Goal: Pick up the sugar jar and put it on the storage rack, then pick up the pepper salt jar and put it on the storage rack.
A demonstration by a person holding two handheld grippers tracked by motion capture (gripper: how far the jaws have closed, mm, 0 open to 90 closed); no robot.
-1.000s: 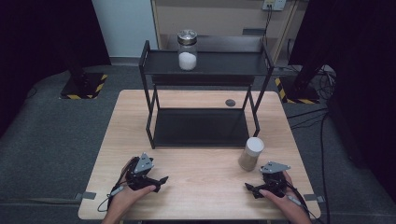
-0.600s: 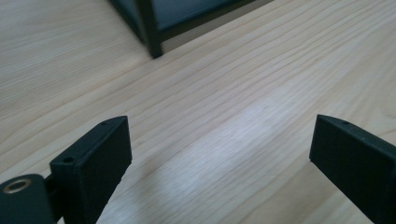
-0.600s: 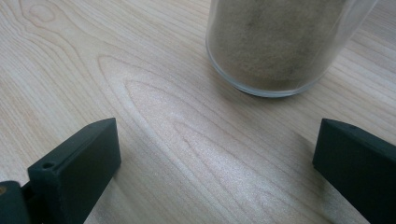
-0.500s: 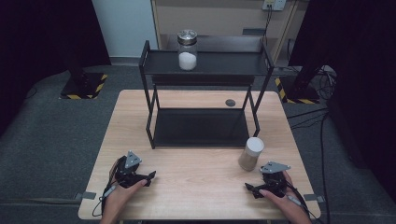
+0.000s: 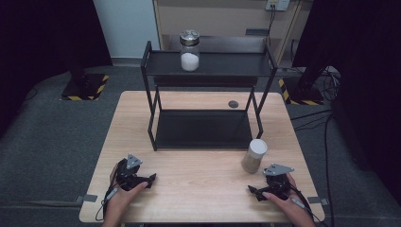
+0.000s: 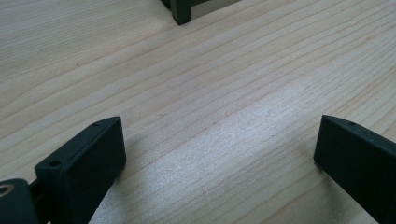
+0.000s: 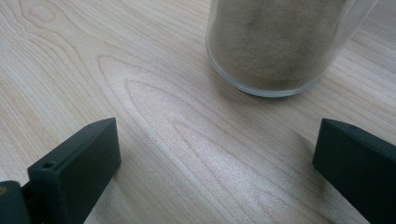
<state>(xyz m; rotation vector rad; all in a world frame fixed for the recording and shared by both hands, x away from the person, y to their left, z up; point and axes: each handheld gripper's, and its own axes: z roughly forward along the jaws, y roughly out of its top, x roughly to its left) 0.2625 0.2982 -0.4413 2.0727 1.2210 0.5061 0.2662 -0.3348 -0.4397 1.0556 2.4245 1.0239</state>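
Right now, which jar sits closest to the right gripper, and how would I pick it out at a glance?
Start at the black two-tier shelf on the wooden table. Just off its front right leg, on the bare tabletop, stands the jar of tan powder with a pale lid. The other jar holds white powder, has a metal lid and stands on the top shelf.

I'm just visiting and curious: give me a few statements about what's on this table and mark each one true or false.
1. A jar of white powder stands on the rack's top shelf. True.
2. The jar of tan powder stands on the rack's bottom shelf. False: it stands on the table, outside the rack near its front right leg.
3. The right gripper is clamped on the tan jar. False: its jaws are open and the jar sits just ahead of them.
4. The left gripper holds nothing. True: its jaws have just been opening over bare wood.
5. The tan jar lies on its side. False: it is upright.
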